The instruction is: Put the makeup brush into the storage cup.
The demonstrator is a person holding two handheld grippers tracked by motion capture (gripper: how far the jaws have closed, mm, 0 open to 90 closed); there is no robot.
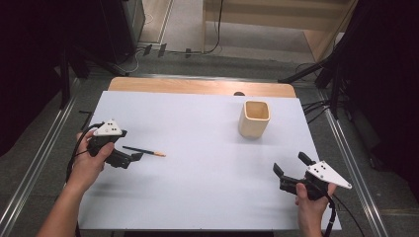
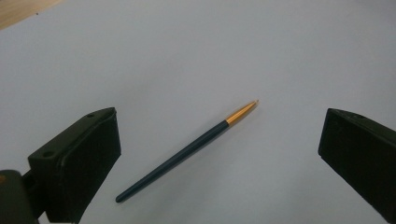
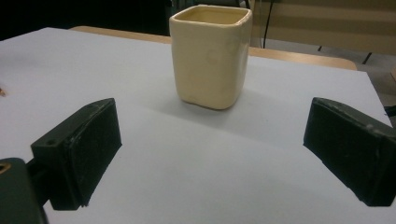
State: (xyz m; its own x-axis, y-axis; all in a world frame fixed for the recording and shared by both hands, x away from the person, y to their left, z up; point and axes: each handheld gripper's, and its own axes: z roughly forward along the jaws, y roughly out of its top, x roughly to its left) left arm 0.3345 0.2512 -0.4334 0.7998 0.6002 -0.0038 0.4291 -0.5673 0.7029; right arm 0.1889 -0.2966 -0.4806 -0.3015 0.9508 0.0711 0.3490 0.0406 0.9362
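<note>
A white sheet [image 1: 207, 163] covered most of a wooden table [image 1: 197, 86], w/ grey floor, metal rails and dark gear round it. On the sheet's left side lay a pencil [image 1: 144, 151], dark blue-green body w/ an orange-gold tip, flat on the surface, tip pointing toward the table's middle.

The left gripper [image 1: 129, 159] sat low just beside the pencil's blunt end, held in the person's left hand [image 1: 91, 160]. In the left gripper view the pencil [image 2: 187, 151] lay diagonally between the two black jaws, which stood wide apart, nothing clamped; neither jaw touched it, though the blunt end came near the jaw at that view's left.

A cream, square-ish cup [image 1: 254, 118] stood upright toward the far right of the sheet, well apart from the pencil. Its inside wasn't visible enough to tell contents.

The right gripper [image 1: 291, 168] was at the near right, held in the right hand [image 1: 311, 200], jaws likewise spread w/ nothing between them. In the right gripper view the cup [image 3: 210, 56] stood ahead, centred between the jaws but farther off, not touching.
</note>
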